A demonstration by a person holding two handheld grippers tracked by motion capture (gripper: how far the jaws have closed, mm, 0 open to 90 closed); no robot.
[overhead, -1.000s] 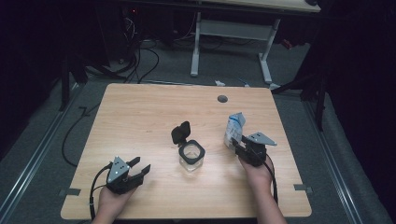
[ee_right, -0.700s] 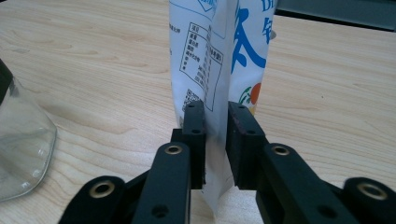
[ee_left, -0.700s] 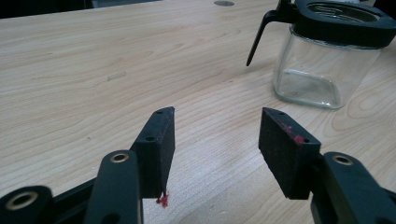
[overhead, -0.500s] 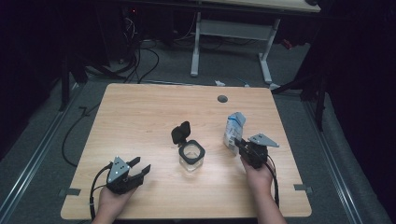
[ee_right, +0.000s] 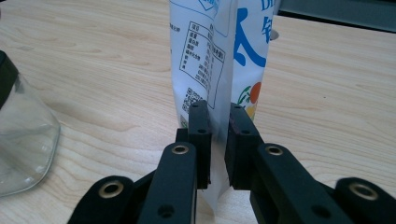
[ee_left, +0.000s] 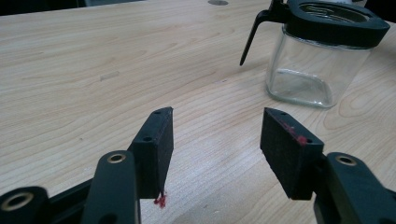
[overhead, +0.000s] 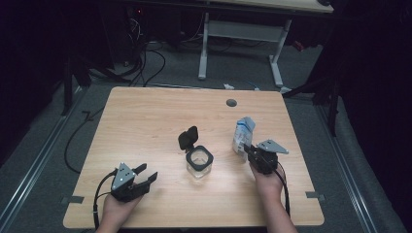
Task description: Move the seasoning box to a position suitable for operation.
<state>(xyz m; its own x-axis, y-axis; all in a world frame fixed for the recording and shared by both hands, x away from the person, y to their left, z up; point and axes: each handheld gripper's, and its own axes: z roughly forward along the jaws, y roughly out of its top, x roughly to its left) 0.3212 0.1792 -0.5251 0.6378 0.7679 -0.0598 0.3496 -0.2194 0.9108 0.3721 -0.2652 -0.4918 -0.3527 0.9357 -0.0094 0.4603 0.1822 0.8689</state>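
Observation:
A white pouch (overhead: 243,133) with blue print stands upright at the table's right side. My right gripper (overhead: 248,149) sits just in front of it. In the right gripper view its jaws have just been closing, and the right gripper (ee_right: 219,121) now pinches the pouch (ee_right: 219,56) by its lower edge seam. A square glass jar (overhead: 199,162) with a black rim stands at the table's middle, its hinged black lid (overhead: 188,138) flipped open to the back. My left gripper (overhead: 145,174) rests low at the front left. The left gripper (ee_left: 215,135) is open and holds nothing, the jar (ee_left: 308,70) well beyond it.
The wooden table (overhead: 145,116) has a round cable hole (overhead: 231,102) near its far edge. Cables lie on the grey floor (overhead: 145,63) behind, where a white desk frame (overhead: 243,34) stands. The jar (ee_right: 23,140) is at the left edge of the right gripper view.
The right gripper's jaws have closed onto the pouch's lower edge. Neither hand has shifted, and the left gripper stays as it was.

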